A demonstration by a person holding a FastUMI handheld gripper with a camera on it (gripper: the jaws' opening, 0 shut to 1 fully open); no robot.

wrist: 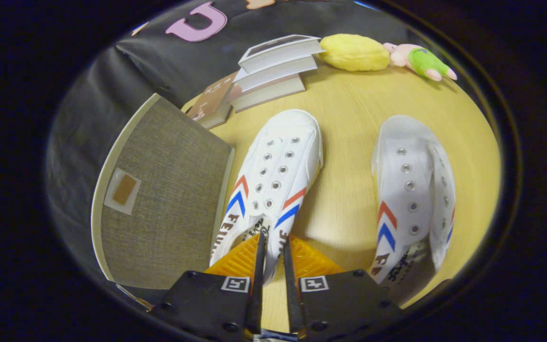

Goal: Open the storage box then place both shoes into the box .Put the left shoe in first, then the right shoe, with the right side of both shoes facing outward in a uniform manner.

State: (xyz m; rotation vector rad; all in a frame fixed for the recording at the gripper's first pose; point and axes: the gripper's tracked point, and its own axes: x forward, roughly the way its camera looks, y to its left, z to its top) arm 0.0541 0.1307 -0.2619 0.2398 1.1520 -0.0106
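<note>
At lower centre, my gripper (273,249) pinches the left shoe's (273,175) heel collar; its long axis runs straight ahead, the lidded box (164,199) just left, right shoe (413,194) right.

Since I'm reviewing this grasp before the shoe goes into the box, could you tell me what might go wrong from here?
1. The fingers pinch only the thin rear collar of the near shoe; it might slip or swing once lifted.
2. The storage box sits close beside that shoe, so the toe could catch its lid.
3. The other shoe lies tilted on its side, which may make its later grasp and uniform facing harder.
</note>
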